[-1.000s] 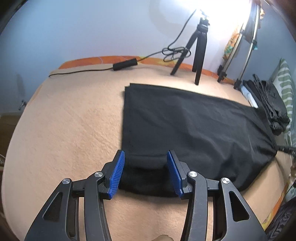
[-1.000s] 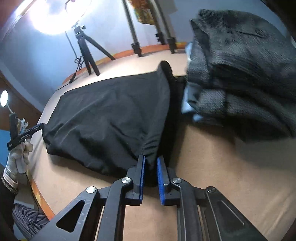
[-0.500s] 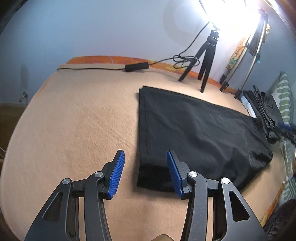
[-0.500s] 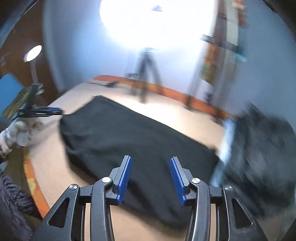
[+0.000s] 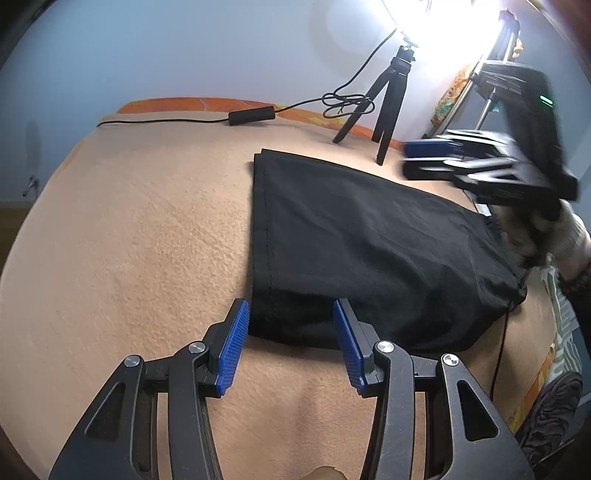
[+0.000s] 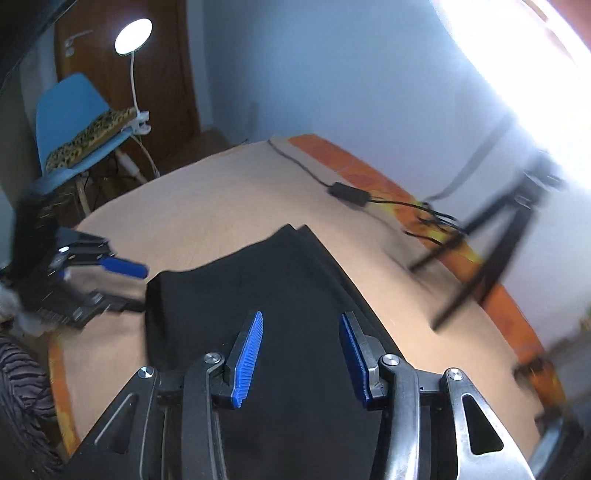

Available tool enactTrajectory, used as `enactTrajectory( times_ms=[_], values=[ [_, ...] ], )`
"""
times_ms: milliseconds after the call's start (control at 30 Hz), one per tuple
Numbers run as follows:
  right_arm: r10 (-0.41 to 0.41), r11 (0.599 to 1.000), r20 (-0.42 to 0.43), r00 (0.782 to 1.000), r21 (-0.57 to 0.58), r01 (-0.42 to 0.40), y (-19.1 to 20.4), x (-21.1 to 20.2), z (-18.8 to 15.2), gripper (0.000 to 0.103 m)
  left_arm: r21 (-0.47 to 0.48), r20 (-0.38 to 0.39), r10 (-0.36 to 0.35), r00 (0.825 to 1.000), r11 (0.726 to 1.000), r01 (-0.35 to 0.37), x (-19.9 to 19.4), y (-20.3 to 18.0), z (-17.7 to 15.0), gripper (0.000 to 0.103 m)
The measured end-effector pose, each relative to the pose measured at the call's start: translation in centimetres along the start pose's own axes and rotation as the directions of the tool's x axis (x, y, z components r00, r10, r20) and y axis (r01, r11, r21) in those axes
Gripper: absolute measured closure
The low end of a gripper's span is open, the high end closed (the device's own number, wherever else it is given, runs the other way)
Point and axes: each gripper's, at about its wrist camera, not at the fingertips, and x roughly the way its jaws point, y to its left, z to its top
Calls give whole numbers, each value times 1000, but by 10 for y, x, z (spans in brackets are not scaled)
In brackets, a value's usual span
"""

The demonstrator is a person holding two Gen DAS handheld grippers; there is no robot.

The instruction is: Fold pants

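Black pants (image 5: 369, 243) lie flat, folded lengthwise, on a tan bed cover (image 5: 140, 258). My left gripper (image 5: 290, 325) is open and empty, its blue pads straddling the near hem corner of the pants. My right gripper (image 6: 301, 341) is open and empty, hovering above the pants (image 6: 280, 295). It also shows, blurred, in the left wrist view (image 5: 428, 157), over the far waist end. The left gripper shows in the right wrist view (image 6: 122, 273) at the pants' left corner.
A black tripod (image 5: 384, 107) with a bright ring light stands at the bed's far edge, with a cable and inline switch (image 5: 251, 116) beside it. A blue chair (image 6: 77, 125) and a clip lamp (image 6: 133, 33) stand off the bed. A light stand (image 5: 469, 85) is at the right.
My right gripper let go of the pants' waist, opened and swung up over the pants. My left gripper pulled back, then moved in again to the hem corner, staying open.
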Motion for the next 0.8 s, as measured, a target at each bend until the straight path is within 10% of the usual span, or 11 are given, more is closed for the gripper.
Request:
enactTrajectory(
  times_ms=[433,633,800],
  values=[
    [22,999,-96,995,-25,-25,-9,123,49,61,-34,18,-30,999,999,31,-7,12,1,56],
    [41,999,-89,995,-29,-44,-3,129,46,97,-23,4,-23,1000,999,23,-4,10,-1,56],
    [16,998,-56,998,-52,-19,-1,116,46,103,-30,1,-29,1000,999,29,-2,8,1,56]
  ],
)
